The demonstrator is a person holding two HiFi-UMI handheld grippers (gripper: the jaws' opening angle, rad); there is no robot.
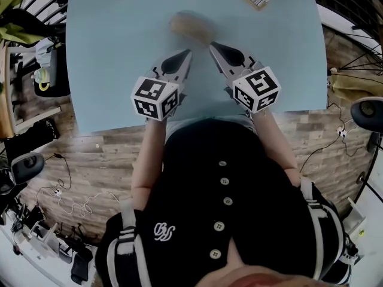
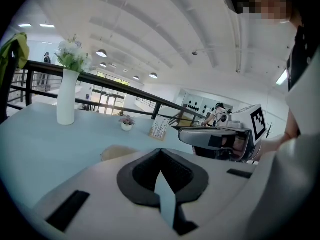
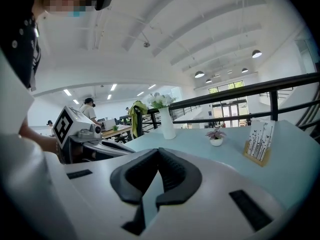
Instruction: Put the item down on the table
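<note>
The tan item [image 1: 190,26] lies on the blue table [image 1: 114,70], held by neither tool. It sits just ahead of the tips of the left gripper [image 1: 188,53] and the right gripper [image 1: 212,45], both with jaws closed together on nothing. The head view blurs the item and the left gripper view shows it as a low tan shape just past its jaws, while the right gripper view shows a vase [image 3: 166,122], a pot plant [image 3: 216,137] and a card stand [image 3: 260,141] farther along the table.

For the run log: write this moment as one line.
left gripper: shut, empty | right gripper: shut, empty | tan item: on table, ahead of both grippers
</note>
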